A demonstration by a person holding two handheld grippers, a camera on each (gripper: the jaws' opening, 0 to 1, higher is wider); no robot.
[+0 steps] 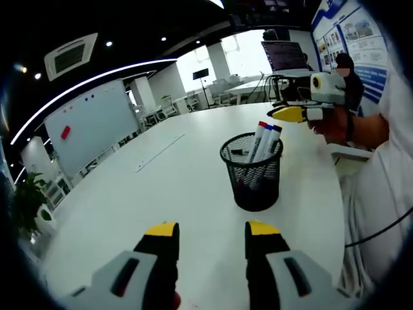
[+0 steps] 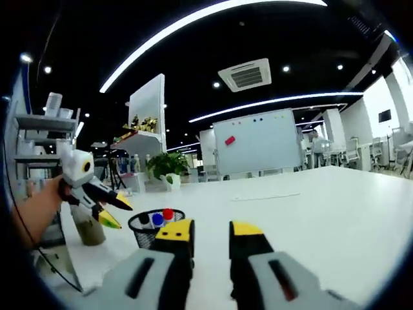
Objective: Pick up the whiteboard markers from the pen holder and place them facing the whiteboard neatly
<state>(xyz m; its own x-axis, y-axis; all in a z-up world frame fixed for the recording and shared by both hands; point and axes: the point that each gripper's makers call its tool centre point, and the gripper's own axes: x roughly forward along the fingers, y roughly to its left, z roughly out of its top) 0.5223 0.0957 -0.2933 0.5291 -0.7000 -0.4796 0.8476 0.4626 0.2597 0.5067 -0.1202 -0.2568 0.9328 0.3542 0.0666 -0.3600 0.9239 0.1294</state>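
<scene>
Since both tools hang clear of the white table [image 1: 193, 187] with nothing gripped, we judge no pick begun. Left gripper [image 1: 211, 230] gapes wide; ahead and slightly right stands the black mesh pen holder [image 1: 252, 173], holding capped whiteboard markers [image 1: 265, 139] upright. Right gripper [image 2: 211, 232] stands moderately parted, holder just left of its jaws.

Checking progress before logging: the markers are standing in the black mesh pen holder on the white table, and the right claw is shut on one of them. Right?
Not quite. In the left gripper view the right claw is open and empty beside the pen holder; the markers stand inside it.
</scene>
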